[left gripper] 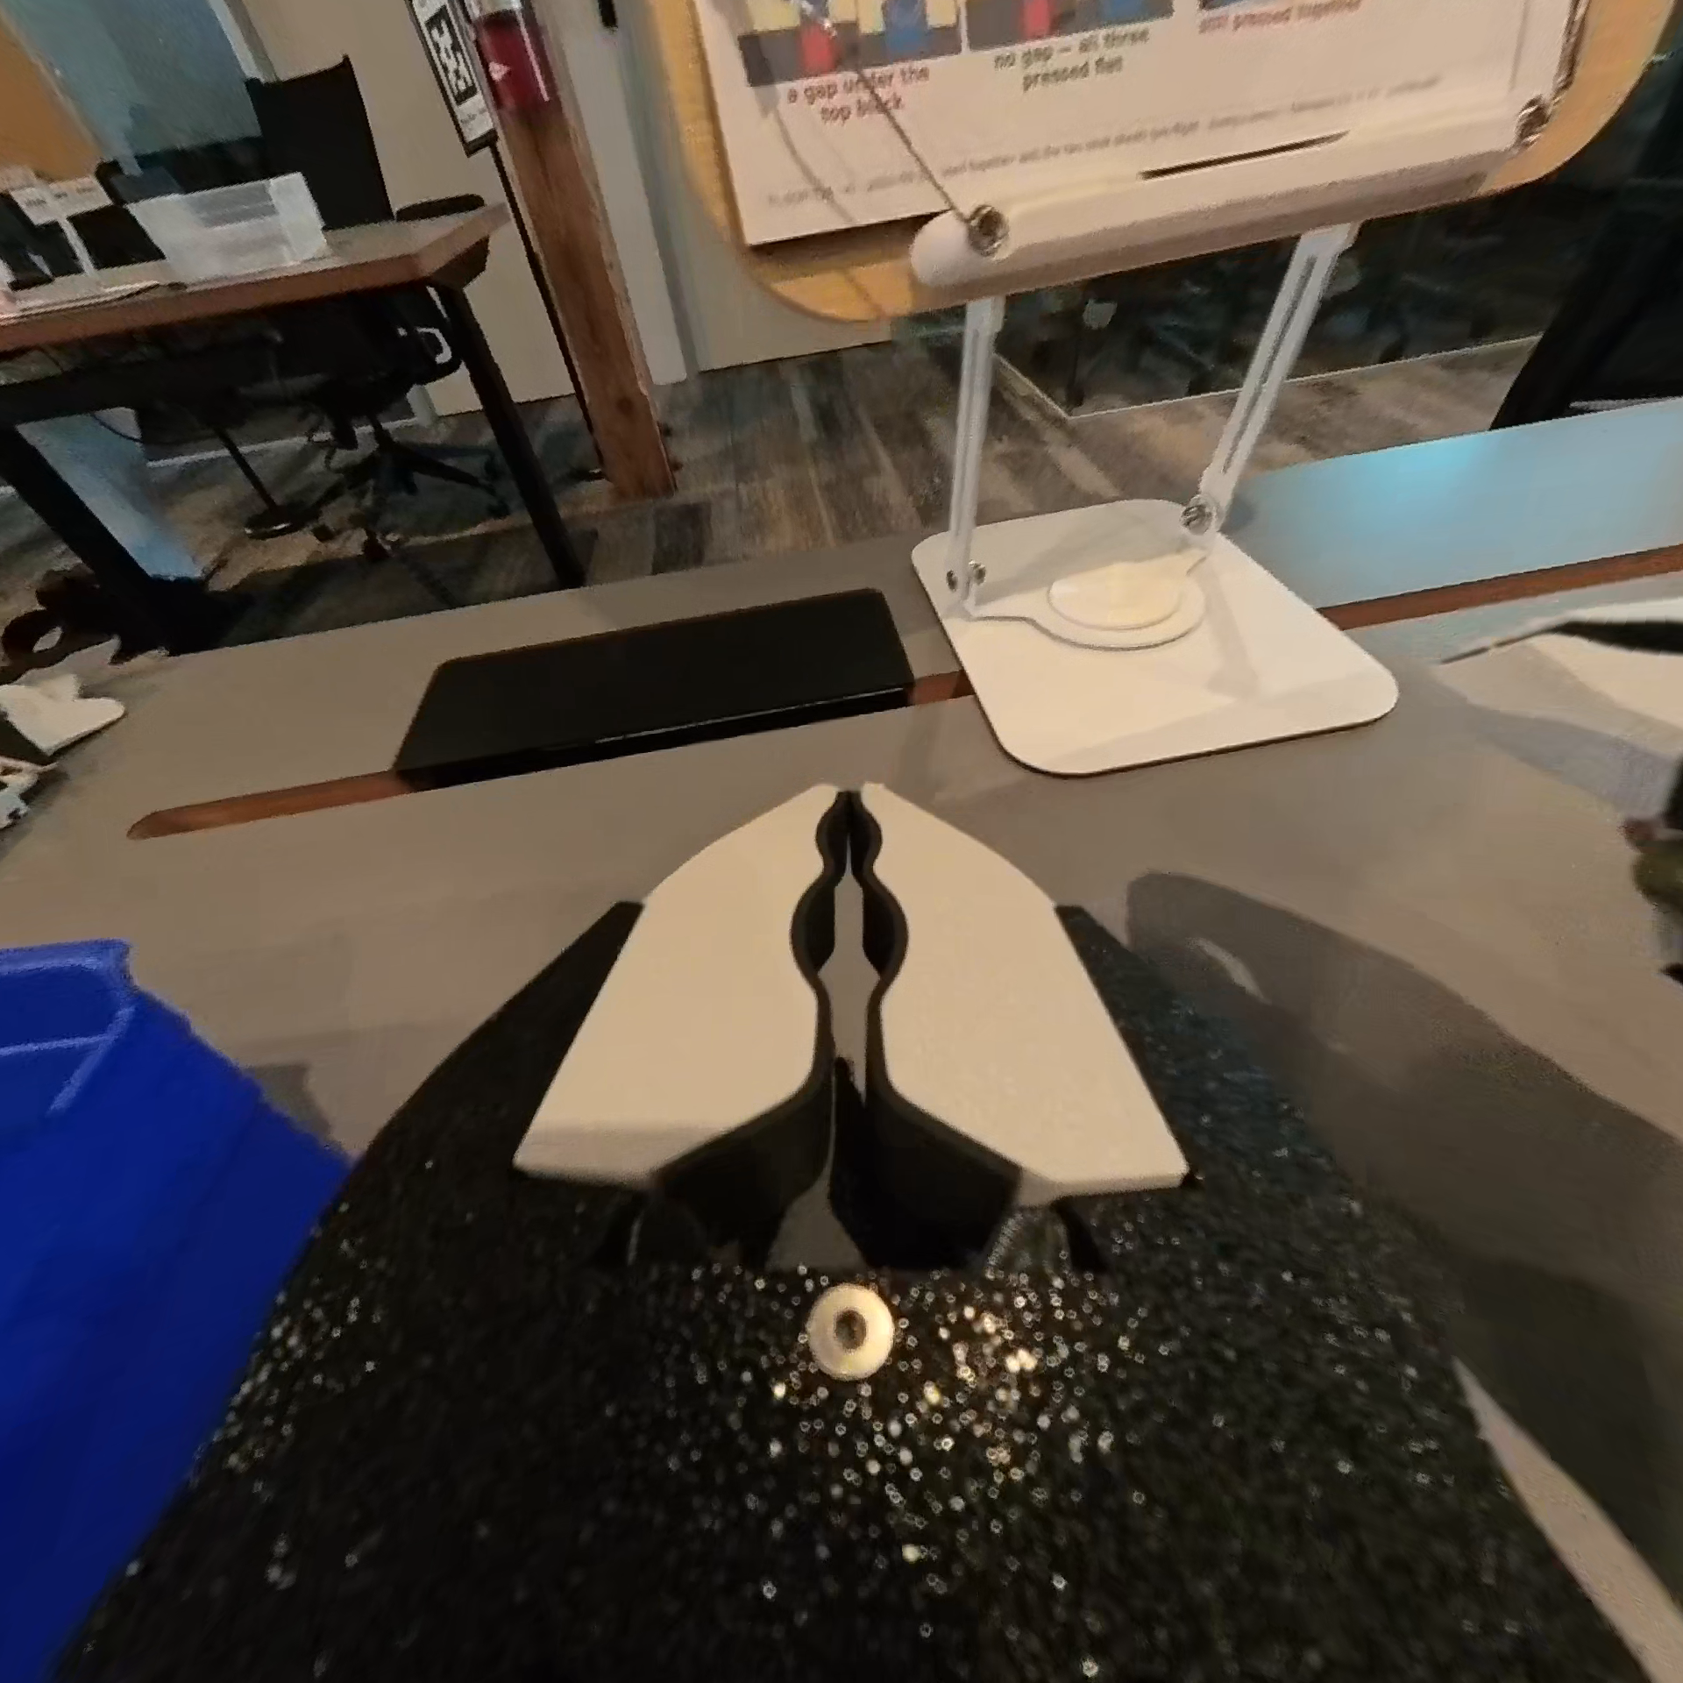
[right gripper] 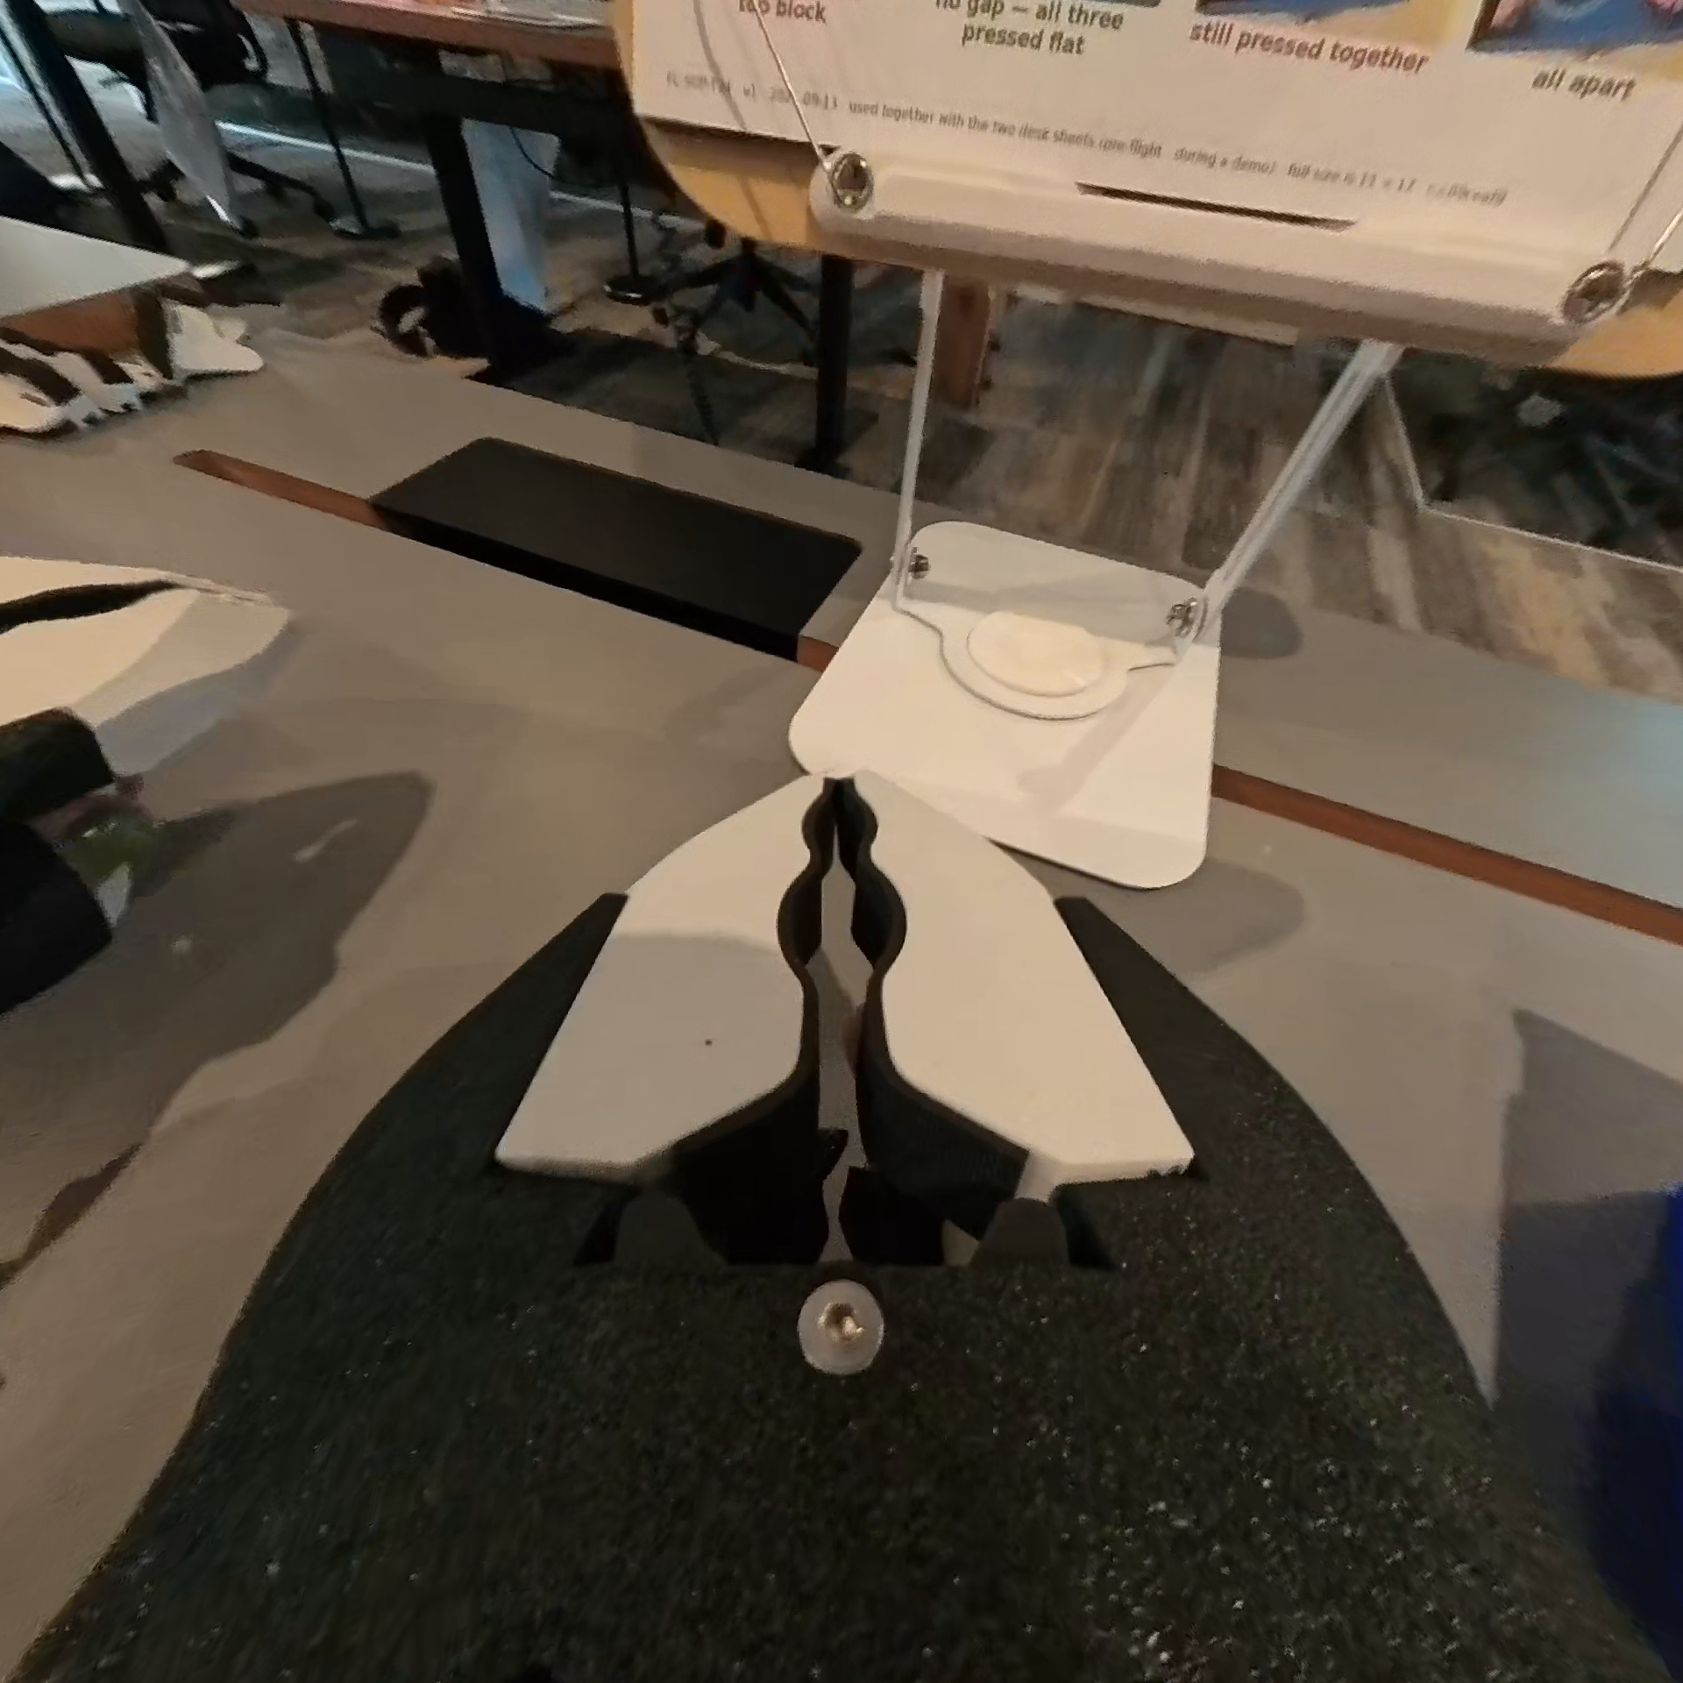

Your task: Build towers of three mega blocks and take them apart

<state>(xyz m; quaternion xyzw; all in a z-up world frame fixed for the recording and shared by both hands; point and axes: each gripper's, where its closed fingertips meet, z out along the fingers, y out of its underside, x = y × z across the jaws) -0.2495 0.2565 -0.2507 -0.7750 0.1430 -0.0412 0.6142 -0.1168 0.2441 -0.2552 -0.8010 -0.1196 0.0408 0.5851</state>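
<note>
No mega blocks show in either view. My left gripper (left gripper: 849, 801) is shut and empty, with its white fingers (left gripper: 729, 984) pressed together above the grey table (left gripper: 364, 892). A blue bin (left gripper: 100, 1184) sits at its lower left. My right gripper (right gripper: 833, 788) is also shut and empty above the same table (right gripper: 410, 729), with its fingertips pointing at the white stand base. The other gripper shows partly at the left edge of the right wrist view (right gripper: 55, 865) and at the right edge of the left wrist view (left gripper: 1653, 874).
A white stand base (left gripper: 1166, 656) carries an instruction board (left gripper: 1138, 118) at the back of the table; it also shows in the right wrist view (right gripper: 1029, 729). A black flat panel (left gripper: 656, 683) lies beside it. A blue thing (right gripper: 1639, 1412) blurs at the right edge. Desks and chairs stand beyond. About 12 cm separates my left fingertips from my right.
</note>
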